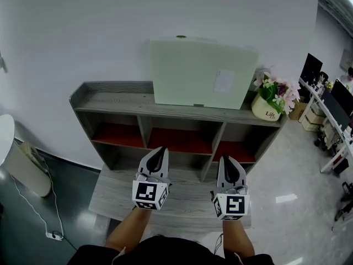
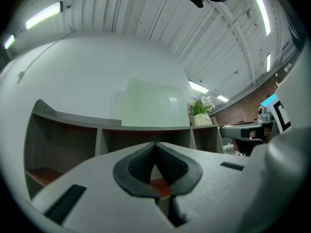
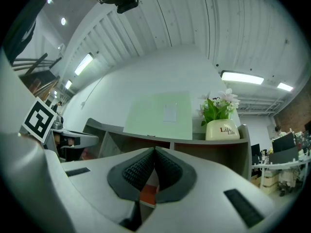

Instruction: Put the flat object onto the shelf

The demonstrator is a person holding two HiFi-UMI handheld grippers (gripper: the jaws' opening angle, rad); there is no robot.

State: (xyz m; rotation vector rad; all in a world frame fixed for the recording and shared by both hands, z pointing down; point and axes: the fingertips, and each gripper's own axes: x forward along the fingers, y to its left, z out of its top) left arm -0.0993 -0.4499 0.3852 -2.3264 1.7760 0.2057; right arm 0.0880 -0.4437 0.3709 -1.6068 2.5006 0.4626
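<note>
Pale green flat board (image 1: 201, 73) with white label, upright on grey shelf (image 1: 118, 101) top, leaning against wall

A cream flowerpot (image 1: 268, 108) of pink and white flowers stood against the white wall (image 1: 83, 26). At left, a pale bin (image 1: 25, 167) and a power strip (image 1: 54, 236) sat on the dark floor (image 1: 71, 195). Black monitors (image 1: 341, 96) lined desks at right.

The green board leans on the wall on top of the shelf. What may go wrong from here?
1. The green board stands on its edge against the wall; the edge might slide forward on the shelf and the board could fall.
2. The flower pot stands close at its right; a sideways slip might knock it.
3. The left gripper and right gripper are shut and empty, so neither steadies it.
</note>
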